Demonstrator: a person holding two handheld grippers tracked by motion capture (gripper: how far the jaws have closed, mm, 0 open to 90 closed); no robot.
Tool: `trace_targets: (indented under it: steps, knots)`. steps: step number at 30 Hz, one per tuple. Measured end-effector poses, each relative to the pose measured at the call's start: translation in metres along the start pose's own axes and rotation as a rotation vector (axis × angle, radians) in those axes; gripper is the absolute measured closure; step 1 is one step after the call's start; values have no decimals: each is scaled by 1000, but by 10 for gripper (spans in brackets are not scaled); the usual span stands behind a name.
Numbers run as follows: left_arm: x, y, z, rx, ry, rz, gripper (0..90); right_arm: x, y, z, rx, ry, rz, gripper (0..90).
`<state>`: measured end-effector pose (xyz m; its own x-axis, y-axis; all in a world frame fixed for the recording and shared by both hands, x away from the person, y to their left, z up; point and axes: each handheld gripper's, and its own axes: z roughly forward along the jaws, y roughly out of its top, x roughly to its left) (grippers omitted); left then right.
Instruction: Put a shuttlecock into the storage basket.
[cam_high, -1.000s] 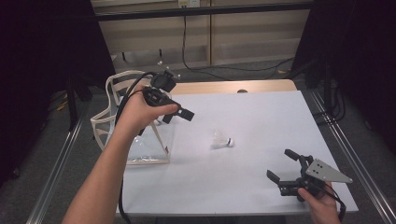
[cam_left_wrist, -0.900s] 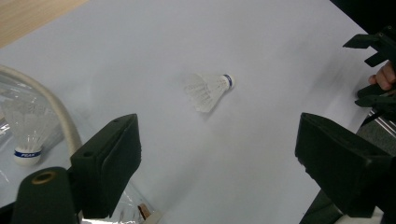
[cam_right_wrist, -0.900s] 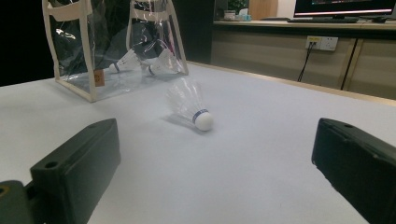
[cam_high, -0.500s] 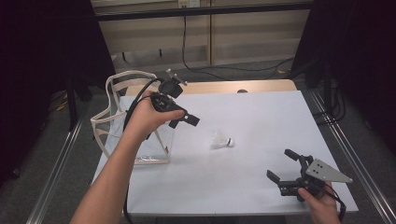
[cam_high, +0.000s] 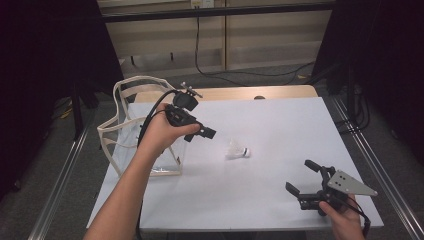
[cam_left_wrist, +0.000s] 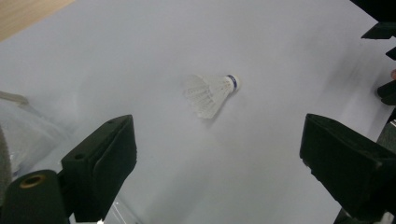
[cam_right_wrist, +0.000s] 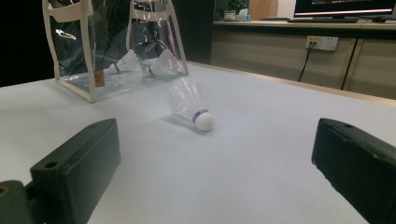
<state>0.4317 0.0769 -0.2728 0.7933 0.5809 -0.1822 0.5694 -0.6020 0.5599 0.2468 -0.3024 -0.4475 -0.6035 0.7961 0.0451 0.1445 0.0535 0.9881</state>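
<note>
White table (cam_high: 270, 200), covered edge to edge, a strip of bare wood (cam_high: 235, 93) along the far side. At the left edge, a clear bag (cam_high: 125, 145) with cream trim and handles, standing upright; inside it, in the right gripper view, two more shuttlecocks (cam_right_wrist: 140, 63) lying against the plastic, exact count hard to tell through the glare. Left gripper (cam_high: 207, 132) held above the table just beside the bag, pointing toward the middle of the cloth, jaws wide apart and just lately opening a touch further, nothing between the pads. In the left gripper view, black jaws framing the bottom corners, bare white cloth between them. Right gripper (cam_high: 302, 177) low at the near right corner, resting at or close to the tabletop, grey three-cornered plate (cam_high: 352, 184) on top, jaws likewise spread and empty. Lone shuttlecock (cam_high: 237, 150) lying on its side near the middle of the table, between the two grippers, well apart from the right one and nearer the left, touched by neither. White feathered skirt turned toward the bag, rounded cork with a blue band (cam_right_wrist: 201, 115) turned away from it, toward the right side of the table.
</note>
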Motion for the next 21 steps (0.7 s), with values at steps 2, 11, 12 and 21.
trace_targets:
  steps: [2,11,12,21]
  knots:
    - [-1,0,0,-3,-4,-7,106,0,0,0,-1,1,0,7]
    - [-8,1,1,-11,-26,9,114,0,0,0,-1,0,-1,7]
    - [-9,1,2,-11,-23,7,114,0,0,0,-1,1,0,7]
    - [-14,-2,15,-19,-48,29,106,0,0,0,-4,1,-4,7]
